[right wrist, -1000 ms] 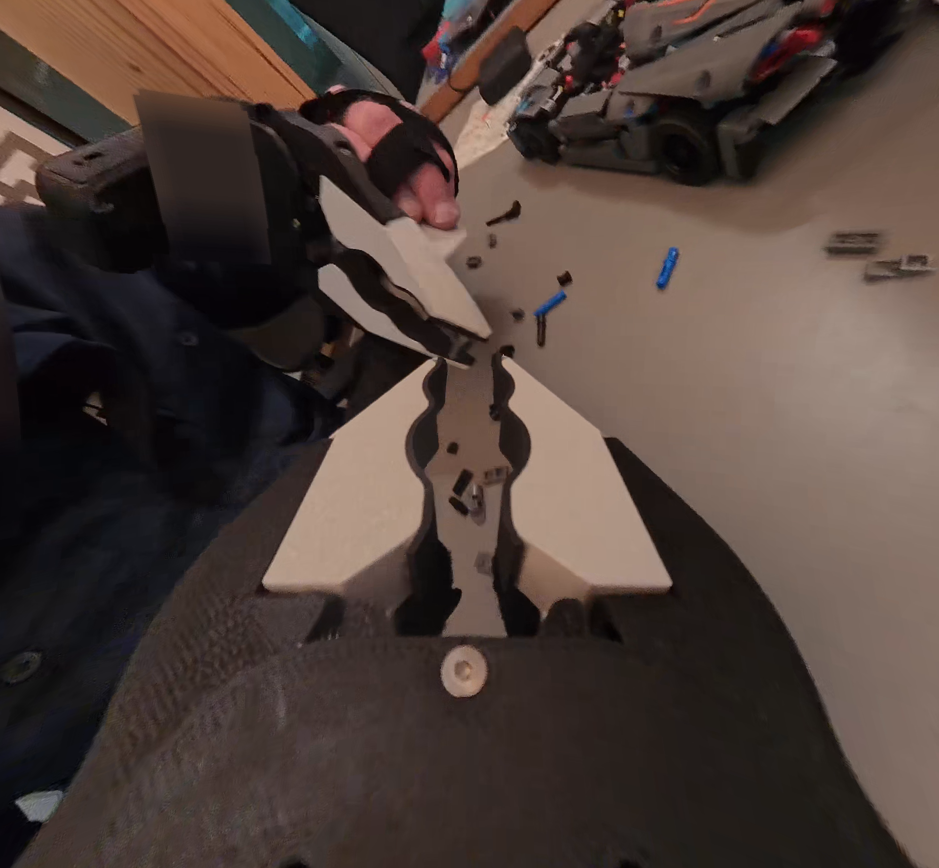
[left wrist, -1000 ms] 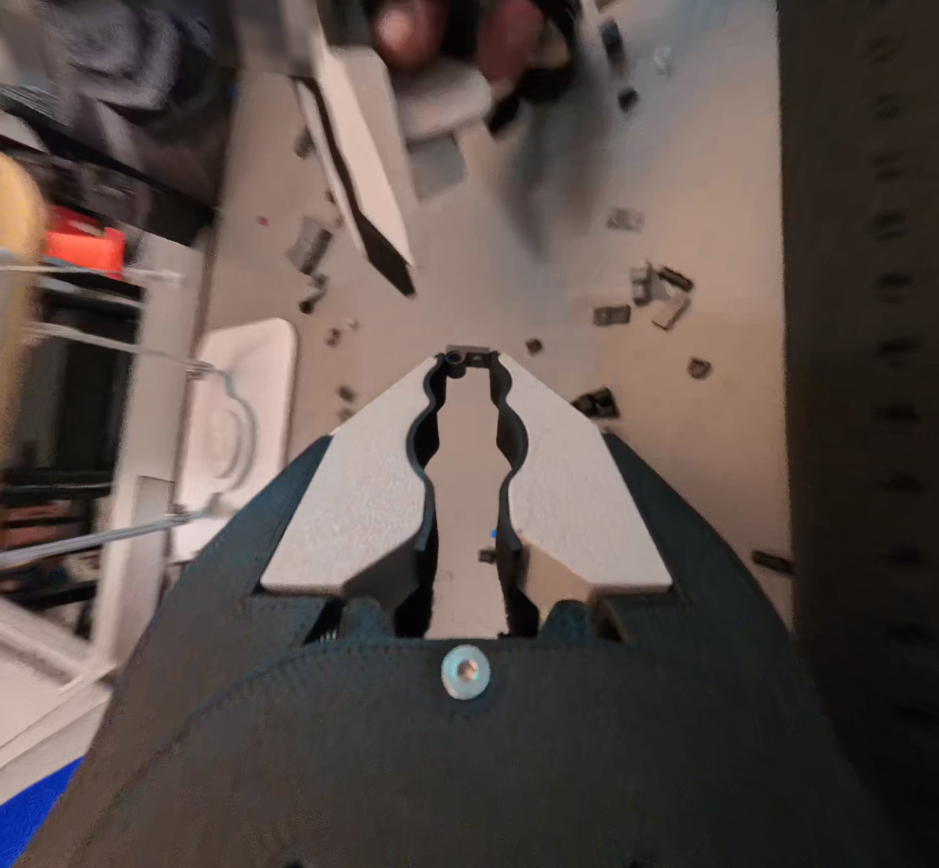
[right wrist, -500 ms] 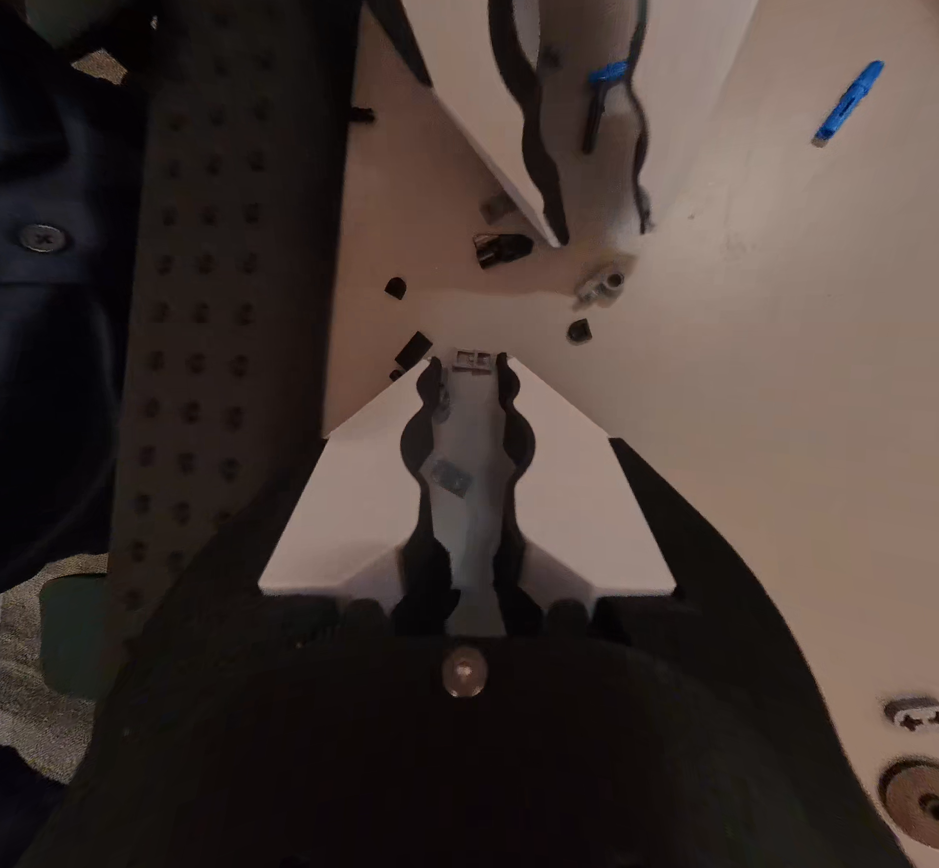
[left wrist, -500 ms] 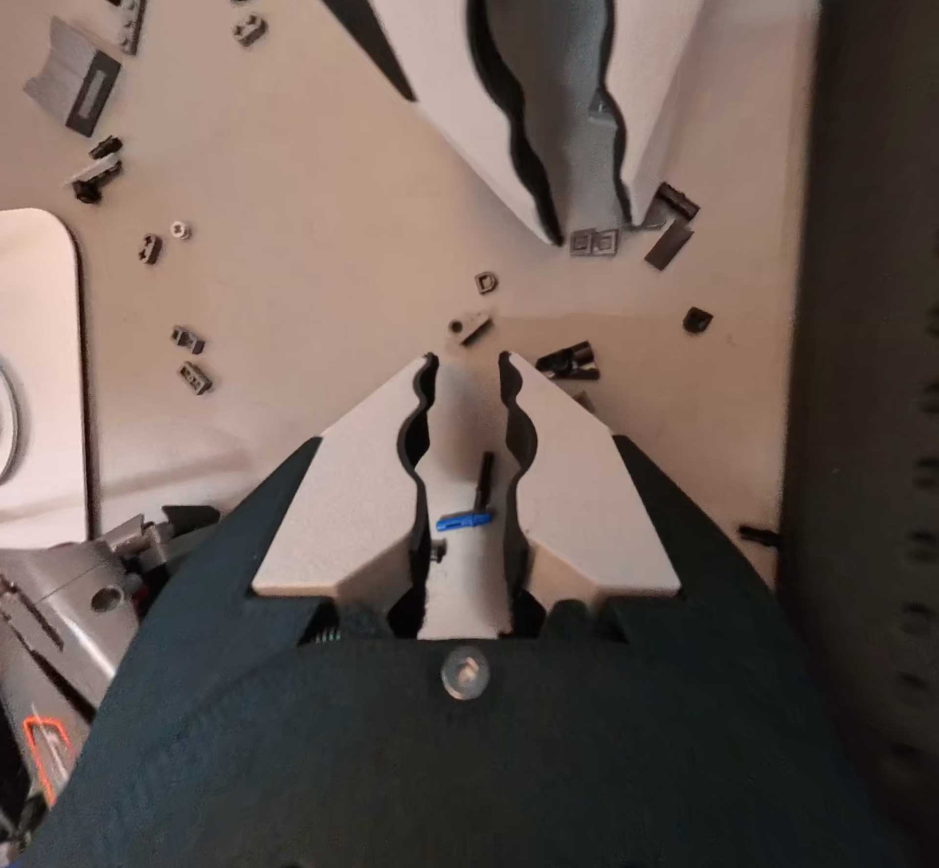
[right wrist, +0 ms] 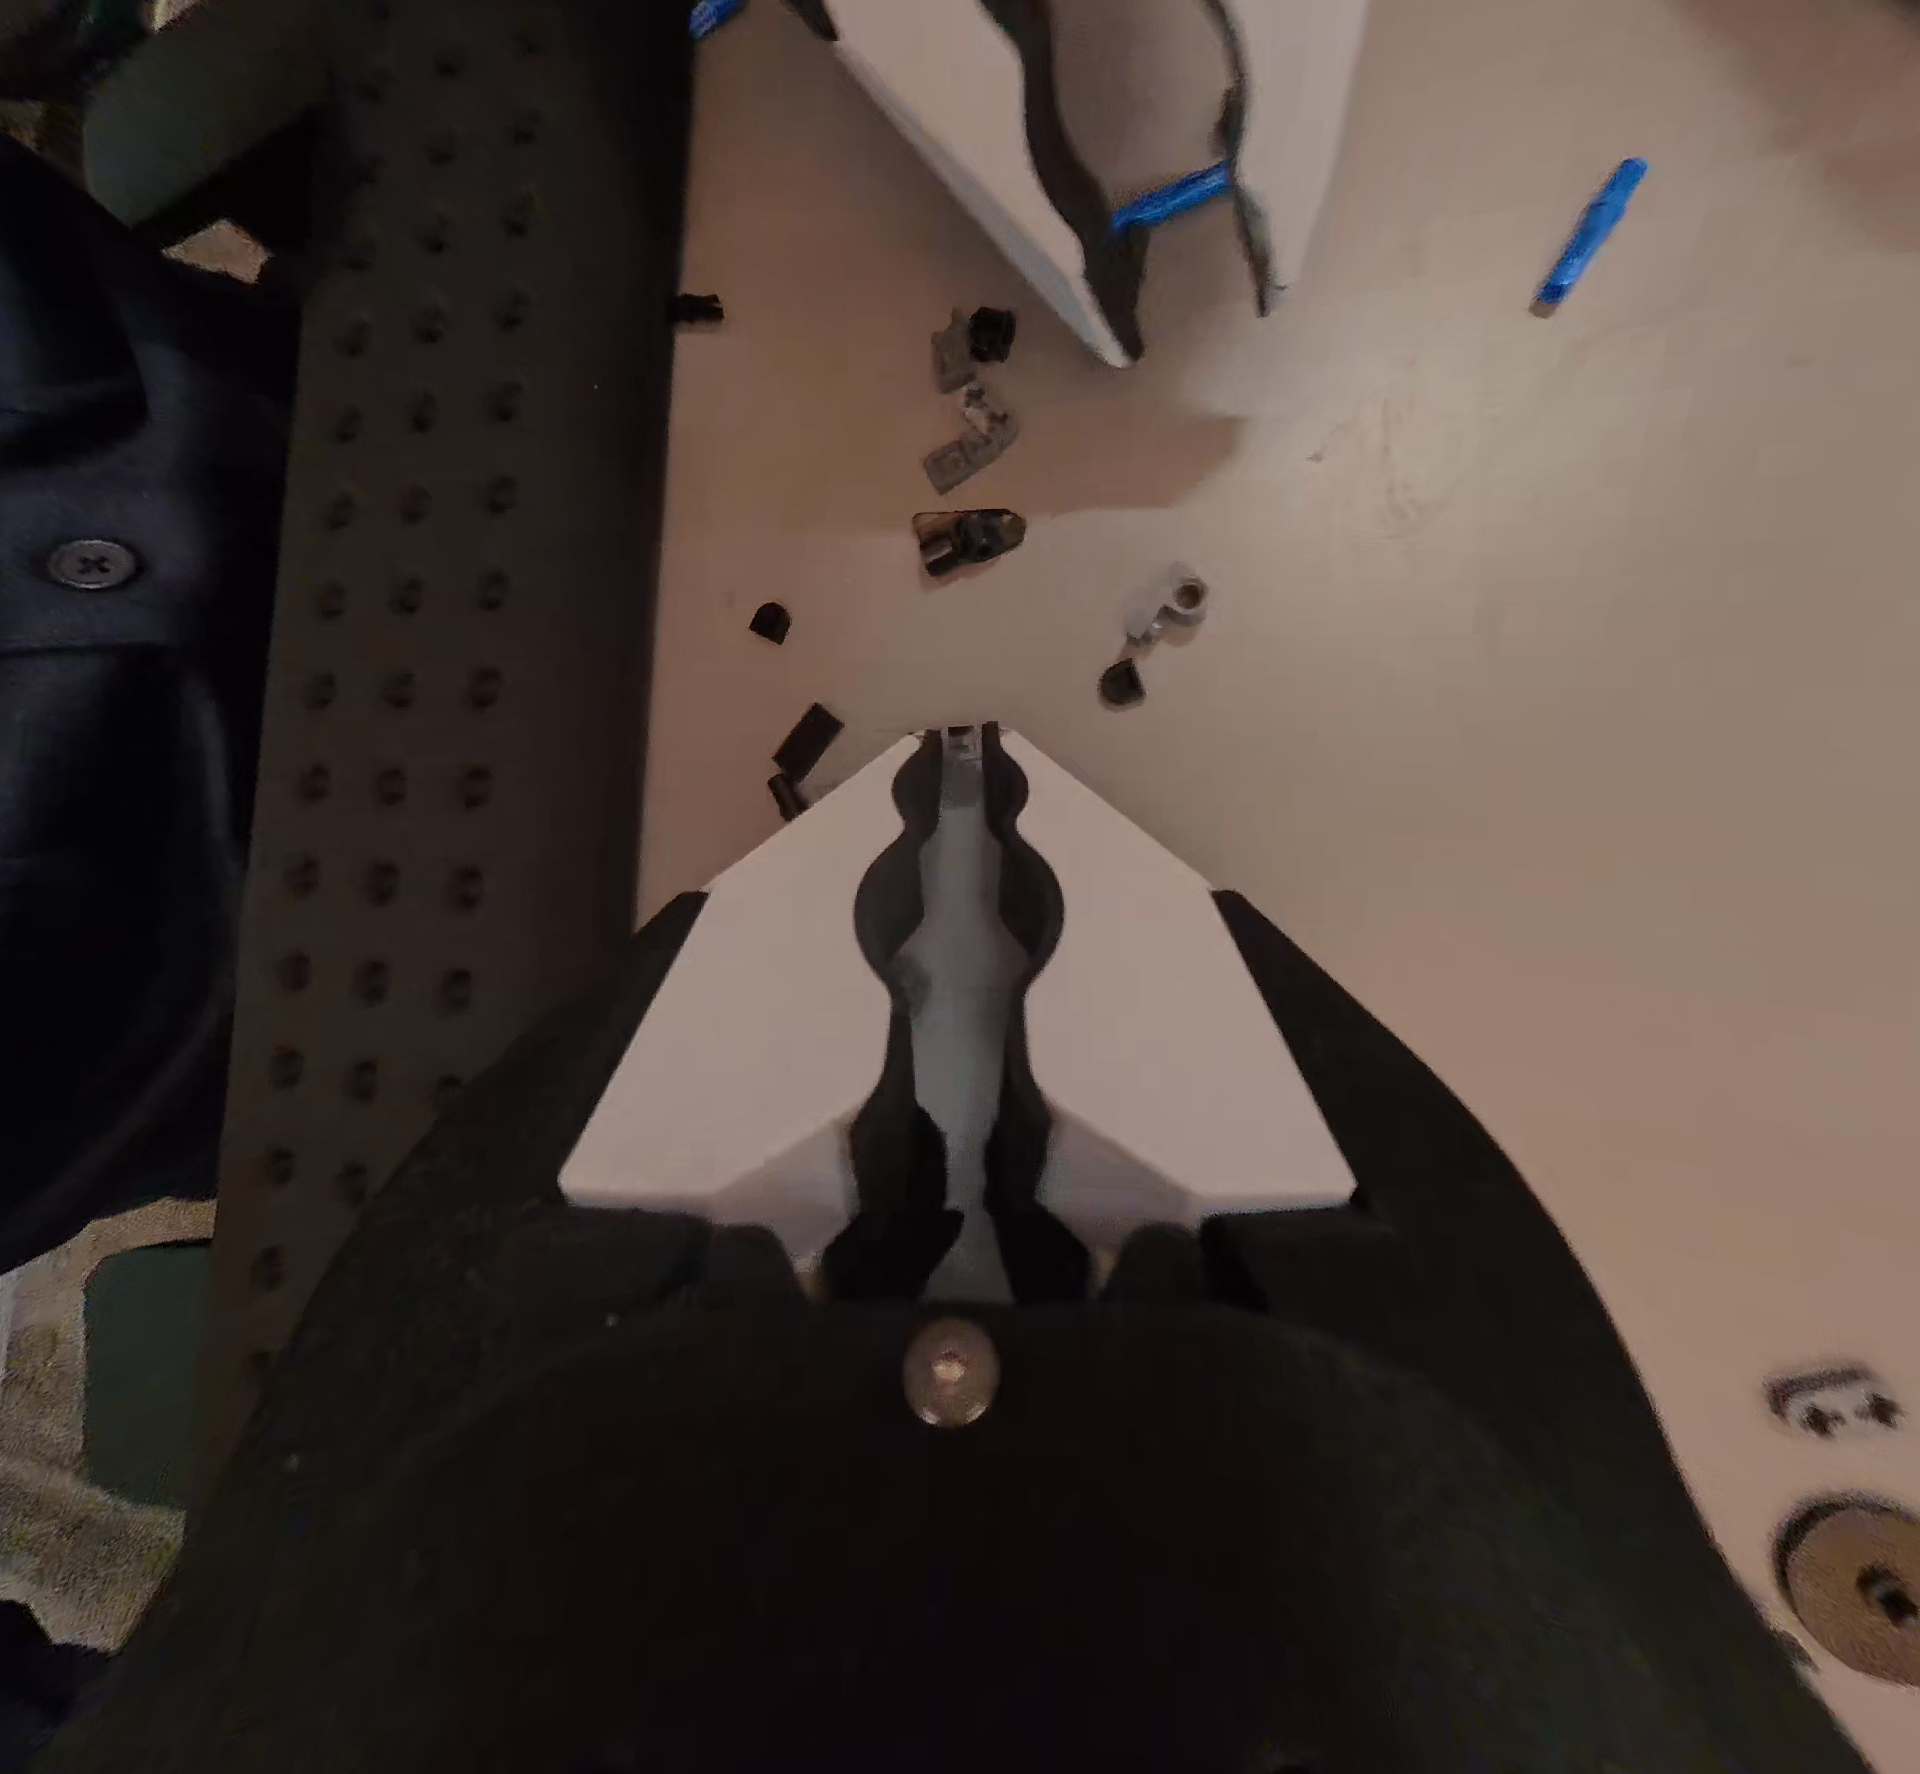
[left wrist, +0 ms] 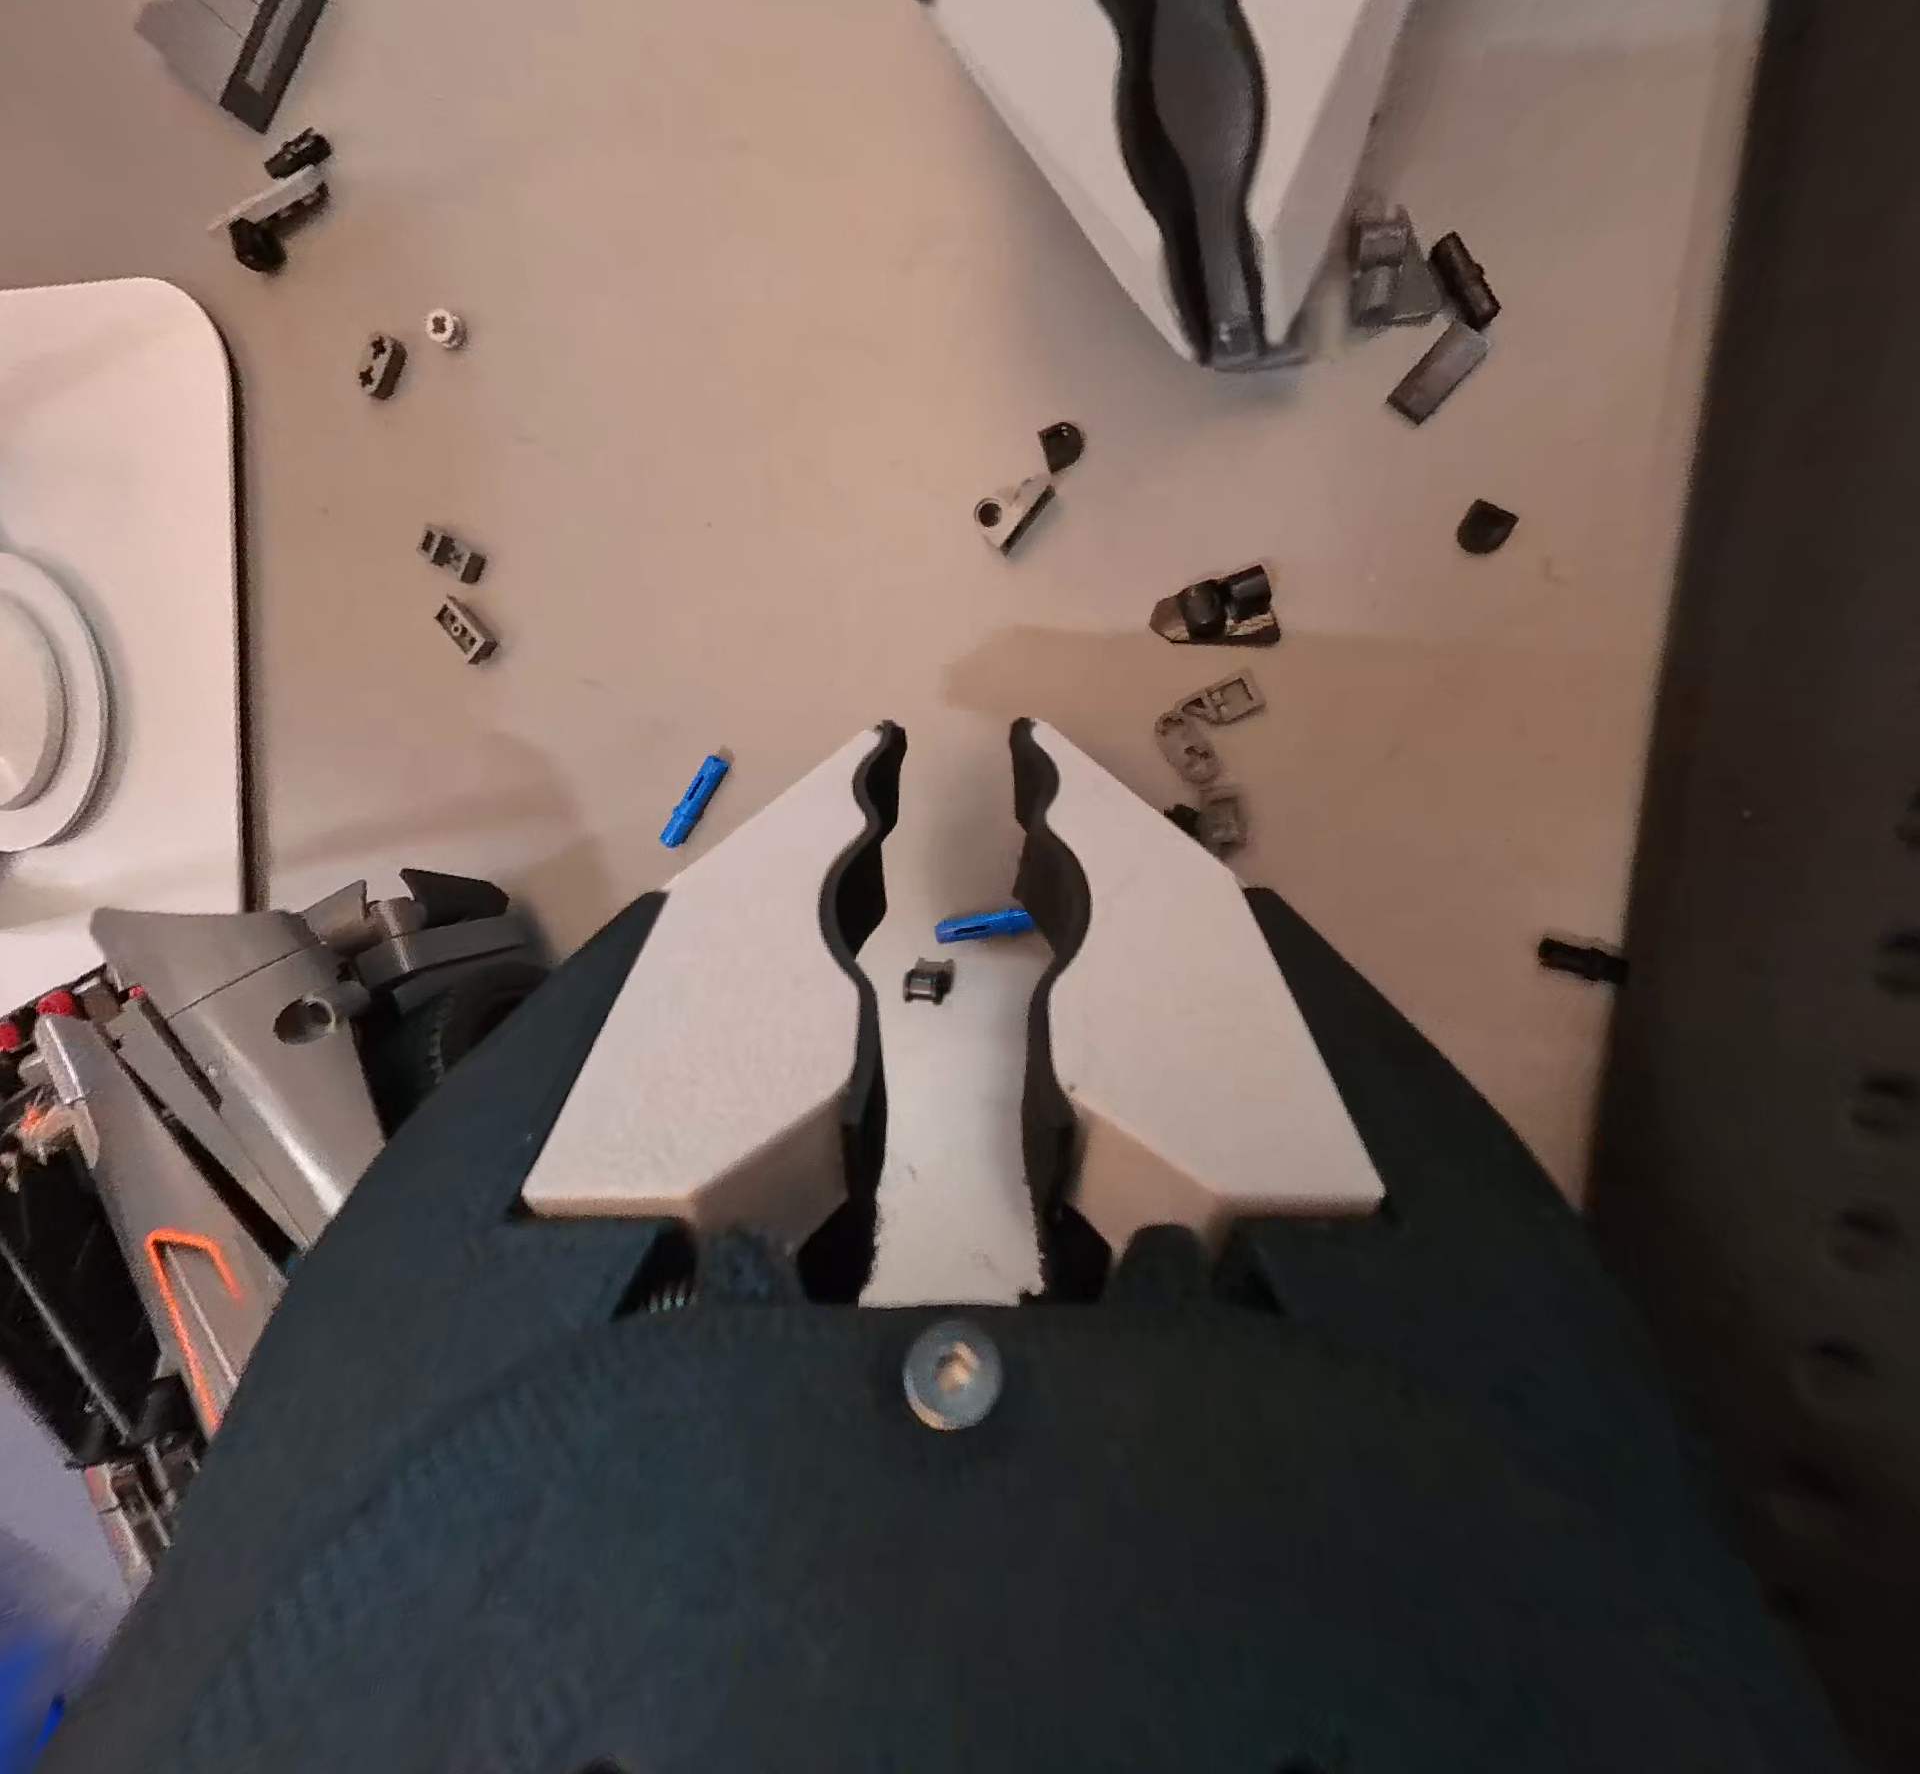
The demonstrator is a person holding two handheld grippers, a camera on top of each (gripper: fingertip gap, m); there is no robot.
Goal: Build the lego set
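Note:
My left gripper [left wrist: 958, 735] hangs open over the beige table [left wrist: 727, 394] with nothing in its grasp. A blue pin [left wrist: 982, 924] and a small black piece [left wrist: 928, 981] lie on the table between its fingers, not pressed by the pads. My right gripper [right wrist: 961, 737] is shut on a small grey lego piece [right wrist: 961, 745] at its fingertips, low over the table. It also shows in the left wrist view [left wrist: 1238, 342], at the top, with the grey piece [left wrist: 1242, 355] pinched in its tips. The left gripper [right wrist: 1190, 311] shows at the top of the right wrist view.
Several loose grey and black pieces lie scattered around, plus another blue pin [left wrist: 694, 799]. A partly built grey car model [left wrist: 239, 1049] stands at the lower left and a white tray [left wrist: 114, 581] at the left. A dark perforated board [left wrist: 1808, 789] runs along the table's edge. The left gripper's tips are roughly 8 cm from the right gripper's.
Both grippers have tilted down over the table. My left gripper held a small dark piece a second ago and is now open without it. My right gripper closed on the grey piece at its tips.

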